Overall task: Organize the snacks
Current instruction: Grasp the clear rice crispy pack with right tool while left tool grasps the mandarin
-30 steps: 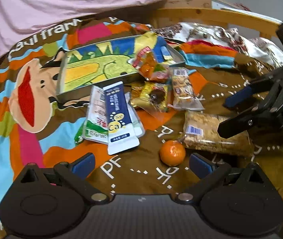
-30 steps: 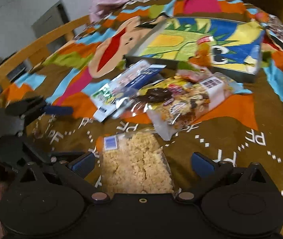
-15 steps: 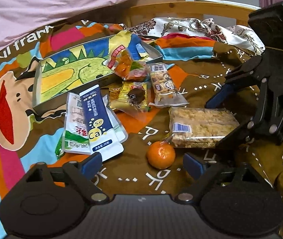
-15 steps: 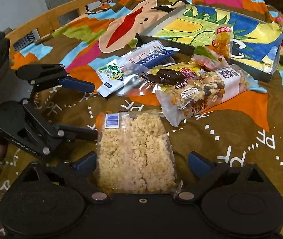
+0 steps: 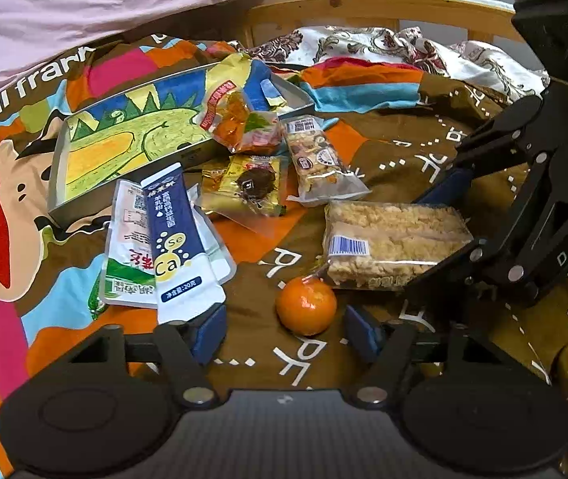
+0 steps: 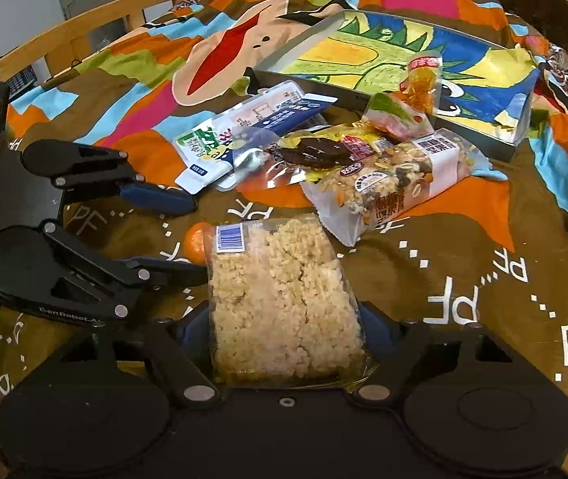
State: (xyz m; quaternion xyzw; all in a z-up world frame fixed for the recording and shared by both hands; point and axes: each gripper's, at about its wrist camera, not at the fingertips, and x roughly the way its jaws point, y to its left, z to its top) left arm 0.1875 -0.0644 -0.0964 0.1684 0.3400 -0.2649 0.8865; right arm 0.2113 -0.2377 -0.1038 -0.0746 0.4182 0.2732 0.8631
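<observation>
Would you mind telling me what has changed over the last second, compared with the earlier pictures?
The right hand-held gripper has moved forward and narrowed around the puffed rice cake pack; whether it grips yet is unclear. The left hand-held gripper has advanced toward the mandarin, narrowing somewhat but open. The tin tray, sachets and other snacks lie as before.

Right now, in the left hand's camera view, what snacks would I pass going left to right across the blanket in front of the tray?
Green-and-white sachet → blue-and-white Ca sachet → yellow chocolate-snack packet → orange → puffed rice cake pack, with the right gripper around its far end.
</observation>
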